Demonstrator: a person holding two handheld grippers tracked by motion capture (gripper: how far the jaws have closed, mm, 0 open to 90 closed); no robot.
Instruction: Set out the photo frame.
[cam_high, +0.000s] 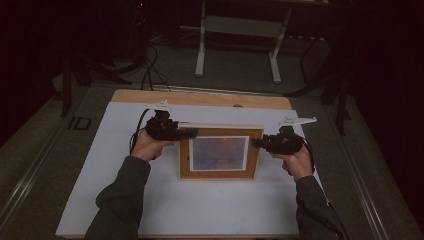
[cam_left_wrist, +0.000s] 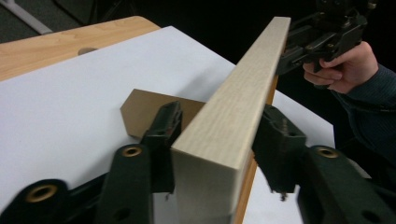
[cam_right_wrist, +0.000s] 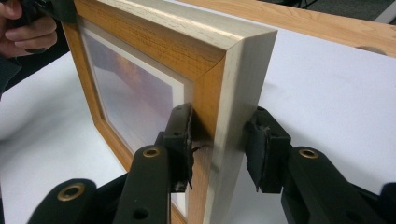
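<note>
High view puts the picture frame (cam_high: 220, 152) standing upright near the middle of the white sheet (cam_high: 125, 200) that covers the table (cam_high: 200, 98), its glazed face turned toward the person and its long axis running left to right. The left gripper (cam_high: 186, 133) reaches in at the frame's upper left corner and the right gripper (cam_high: 257, 143) at its right side, level with the picture.

Left gripper view looks along the frame's pale top edge (cam_left_wrist: 233, 116), which runs away from the camera toward the right gripper (cam_left_wrist: 286, 58) at the far end. The jaws straddle that corner, but a gap shows on either side, so they stand open around the wood and are not clamping it. Behind the frame, a brown back stand (cam_left_wrist: 144, 109) rests on the sheet.

Right gripper view has the frame's right side (cam_right_wrist: 224, 121) between the jaws. The front pad (cam_right_wrist: 180, 140) sits against the orange-brown face, while the rear pad (cam_right_wrist: 261, 149) looks just apart from the pale side, so a firm grip cannot be confirmed.

Judging from this, the risk is tipping: with both sets of jaws loose, the upright frame leans on its stand alone, and a nudge from either gripper could knock it flat or twist it on the smooth sheet.
</note>
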